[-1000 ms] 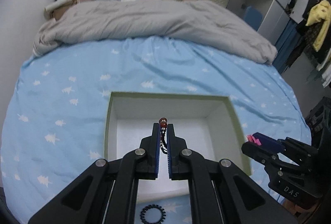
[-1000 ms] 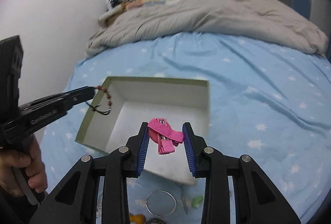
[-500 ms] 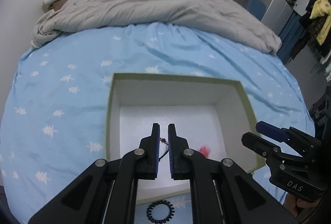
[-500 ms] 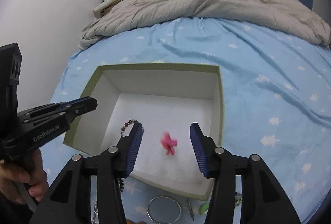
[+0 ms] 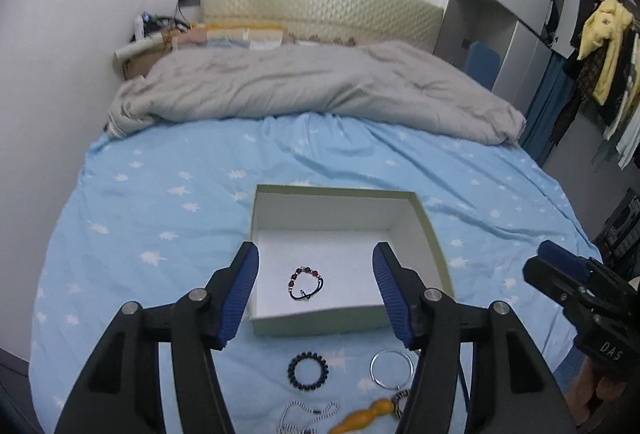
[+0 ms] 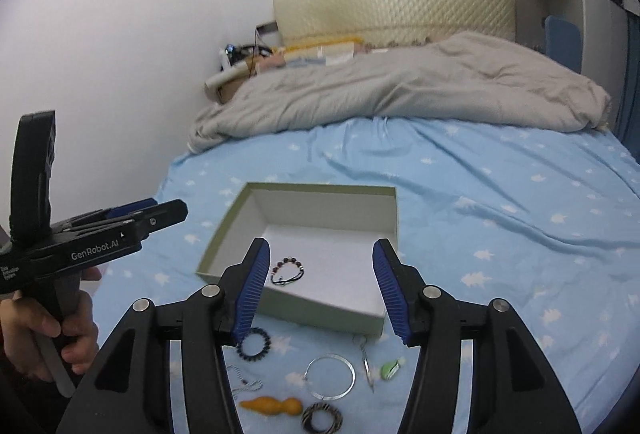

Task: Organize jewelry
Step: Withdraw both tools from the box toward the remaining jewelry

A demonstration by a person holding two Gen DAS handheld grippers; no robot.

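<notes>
Left gripper (image 5: 316, 294) and right gripper (image 6: 320, 288), both spread apart and empty, are shown above the box (image 5: 336, 191) holding the beaded bracelet (image 5: 306, 284); the black hair tie (image 6: 253, 344), on the bed, is judged light and soft, best pinched across its ring.

one box (image 6: 224, 260), one bracelet (image 6: 287, 270), two rings (image 6: 330, 376)

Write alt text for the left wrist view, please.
The left gripper hangs open over a white box on a blue bed sheet; a beaded bracelet lies inside. A black hair tie, silver bangle and chain lie before the box.
</notes>
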